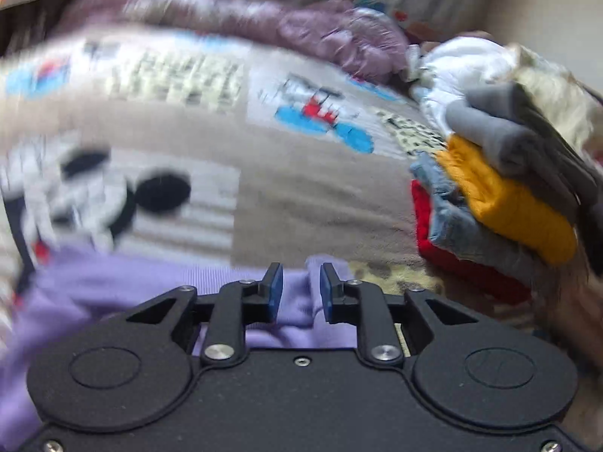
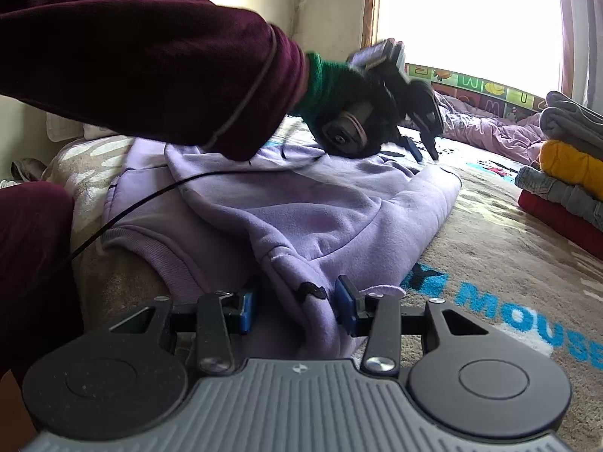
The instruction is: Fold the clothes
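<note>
A: Where was the lilac hoodie (image 2: 324, 211)?

B: Spread on the bed, over a plush beige blanket (image 2: 490, 241) printed with cartoon mice and blue lettering. It was soft fleece with a ribbed cuff, rumpled into thick folds.

A: And the right gripper (image 2: 297, 303)?

B: Its blue pads stood partly apart, a fold of the hoodie's edge and a knotted black drawstring (image 2: 312, 291) between them. The right pad met the fabric; whether the left one pressed on it I couldn't tell.

A: The left gripper (image 1: 300, 289)?

B: Narrowly parted over the hoodie's far edge, a ridge of lilac cloth in the gap, though that view was blurred and I saw no firm pinch.

A: Anything else?

B: A folded stack (image 2: 565, 184) lay to the right: grey, mustard knit, denim and red.
</note>
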Tool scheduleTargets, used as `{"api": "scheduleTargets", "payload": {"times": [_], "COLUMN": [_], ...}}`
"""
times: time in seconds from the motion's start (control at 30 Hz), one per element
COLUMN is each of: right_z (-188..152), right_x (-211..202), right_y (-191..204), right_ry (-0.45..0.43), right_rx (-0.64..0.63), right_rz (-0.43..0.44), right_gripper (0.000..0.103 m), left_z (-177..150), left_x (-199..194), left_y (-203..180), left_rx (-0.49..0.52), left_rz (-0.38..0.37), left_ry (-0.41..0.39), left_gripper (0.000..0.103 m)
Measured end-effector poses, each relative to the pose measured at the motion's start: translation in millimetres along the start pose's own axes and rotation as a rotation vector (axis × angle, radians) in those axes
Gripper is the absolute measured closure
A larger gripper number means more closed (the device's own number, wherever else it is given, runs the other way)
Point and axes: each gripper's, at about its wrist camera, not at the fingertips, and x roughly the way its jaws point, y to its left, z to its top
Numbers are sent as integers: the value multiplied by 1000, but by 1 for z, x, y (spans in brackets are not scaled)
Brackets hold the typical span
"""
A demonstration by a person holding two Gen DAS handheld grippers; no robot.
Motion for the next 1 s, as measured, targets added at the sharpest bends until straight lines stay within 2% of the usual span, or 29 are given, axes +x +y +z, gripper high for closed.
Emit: {"api": "scheduleTargets", "payload": {"times": [0.17, 0.27, 0.33, 0.43, 0.53, 0.67, 0.77, 0.9, 1.0], "right_z": [0, 0, 0, 1, 1, 2, 2, 5, 5], "right_x": [0, 1, 1, 1, 2, 3, 3, 3, 3], "right_y": [2, 1, 0, -2, -2, 1, 4, 7, 11], "right_ry": [1, 2, 3, 7, 9, 10, 8, 7, 5], "right_rx": [-2, -2, -1, 0, 2, -13, -23, -28, -33], "right_rz": [-8, -7, -4, 3, 13, 9, -1, -16, -28], "right_gripper": [58, 58, 58, 58, 58, 58, 58, 57, 55], "left_z": [-6, -19, -32, -32, -28, -26, -41, -80, -115], "left_x": [5, 32, 54, 61, 59, 15, -29, -82, -100], "left_y": [-33, -37, -34, -32, -45, -54, -57, -67, -75], "left_rx": [171, 202, 231, 219, 281, 292, 284, 288, 299], "left_rz": [-46, -11, 15, 16, 52, 26, -12, -107, -126], "left_ry": [32, 95, 140, 124, 131, 52, 31, 71, 113], "left_gripper": [85, 85, 81, 79, 78, 78, 78, 78, 78]}}
